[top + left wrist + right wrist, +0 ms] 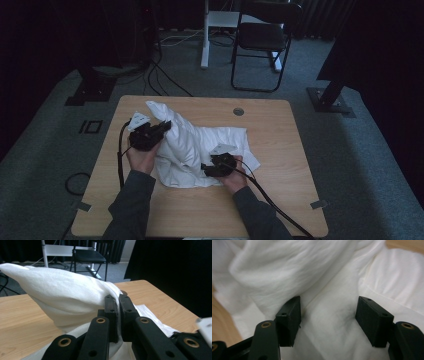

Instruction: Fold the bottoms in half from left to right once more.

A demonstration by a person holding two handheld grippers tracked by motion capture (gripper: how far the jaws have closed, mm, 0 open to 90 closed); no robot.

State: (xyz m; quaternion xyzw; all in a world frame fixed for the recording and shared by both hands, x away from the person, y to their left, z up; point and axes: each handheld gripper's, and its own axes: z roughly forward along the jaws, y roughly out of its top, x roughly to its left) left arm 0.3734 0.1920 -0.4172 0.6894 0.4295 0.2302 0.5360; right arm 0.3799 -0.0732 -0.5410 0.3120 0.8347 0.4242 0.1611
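Cloth (192, 145): one – white
Grippers: two – left (162, 127), right (206, 169)
Table (280, 150): one
Chair (262, 40): one

The high camera hangs above the person's side and looks forward and down over the whole desk (280, 150) to the folding chair (262, 37) beyond. The left tongs' camera sits low, facing that same chair across the white cloth (67, 290). The right one presses close against the cloth.

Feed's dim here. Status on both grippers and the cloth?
Left hand-held gripper shut on white cloth, lifting a fold. Right hand-held gripper open over it. Nothing in the way.
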